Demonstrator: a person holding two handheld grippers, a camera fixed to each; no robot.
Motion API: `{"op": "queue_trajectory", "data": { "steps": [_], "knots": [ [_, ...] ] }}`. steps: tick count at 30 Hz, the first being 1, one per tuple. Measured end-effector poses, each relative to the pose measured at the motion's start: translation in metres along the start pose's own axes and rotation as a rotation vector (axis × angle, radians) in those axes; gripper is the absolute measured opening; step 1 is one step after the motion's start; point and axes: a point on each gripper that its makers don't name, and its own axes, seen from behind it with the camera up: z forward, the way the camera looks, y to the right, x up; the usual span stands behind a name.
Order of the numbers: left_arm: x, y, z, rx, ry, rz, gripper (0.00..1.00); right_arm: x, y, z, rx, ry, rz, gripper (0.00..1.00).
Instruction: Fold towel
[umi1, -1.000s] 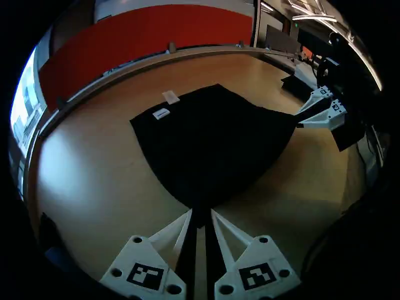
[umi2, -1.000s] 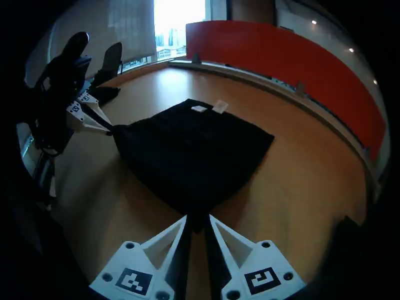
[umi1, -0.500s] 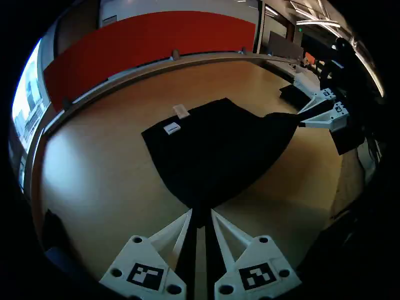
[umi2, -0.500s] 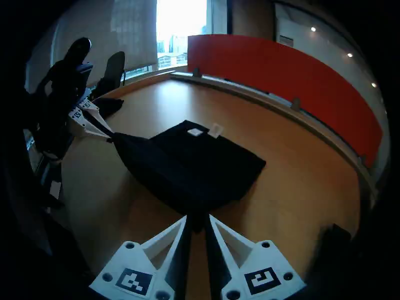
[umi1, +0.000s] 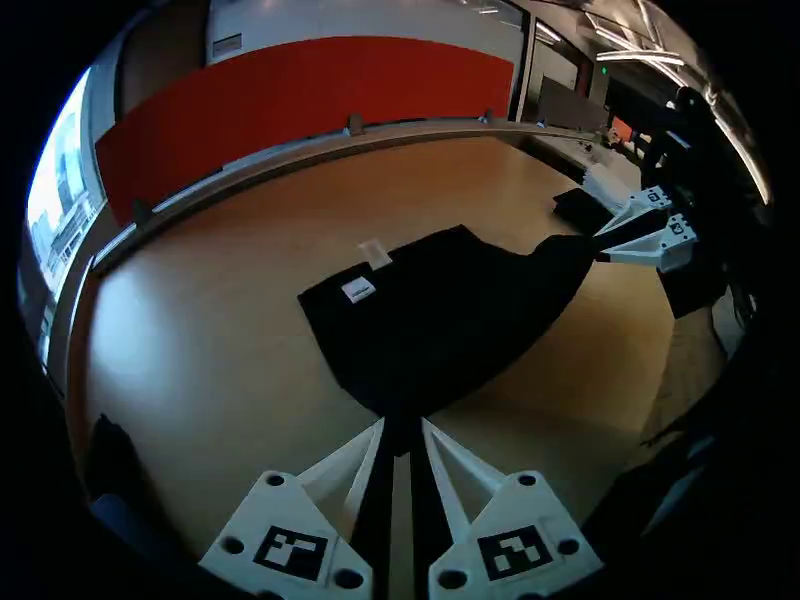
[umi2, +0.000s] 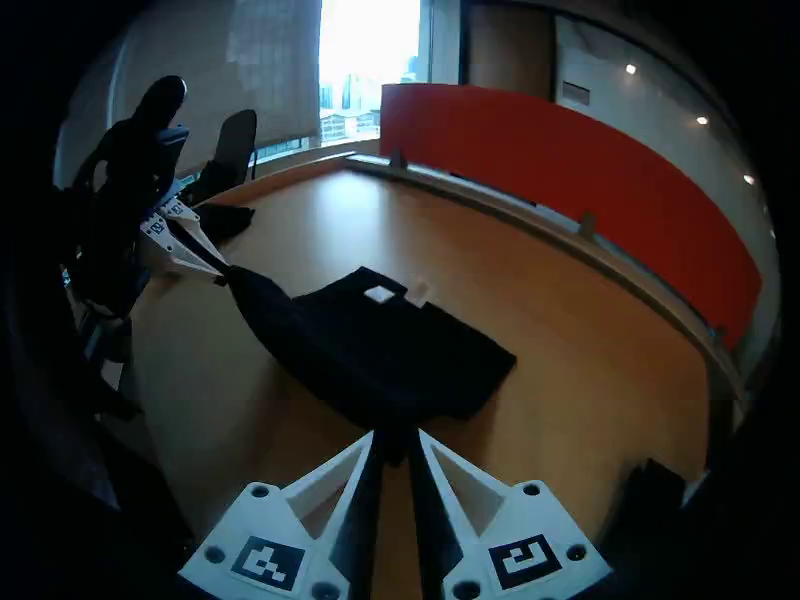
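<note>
The left gripper (umi1: 400, 428) and right gripper (umi2: 396, 440) each clamp a corner of the black towel (umi1: 440, 320). It sags between them: soft, seemingly light, best held by its corners.

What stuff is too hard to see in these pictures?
- Left gripper view: the towel corner pinched in the left gripper, covered by its fingers.
- Right gripper view: the print on the white tag, too small.
- Right gripper view: the dark thing on the table, too dark to name.
</note>
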Motion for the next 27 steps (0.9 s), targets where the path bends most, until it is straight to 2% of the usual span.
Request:
{"op": "queue_trajectory", "data": {
  "steps": [16, 27],
  "knots": [
    [0.002, 0.011, -0.025, -0.01, -0.006, -0.015, 0.1, 0.006, -0.01, -0.021, 0.002, -0.002, -0.007, 0.17],
    [0.003, 0.014, -0.031, -0.014, -0.007, -0.013, 0.1, 0.006, -0.014, -0.026, 0.008, -0.006, -0.006, 0.17]
  ]
}}
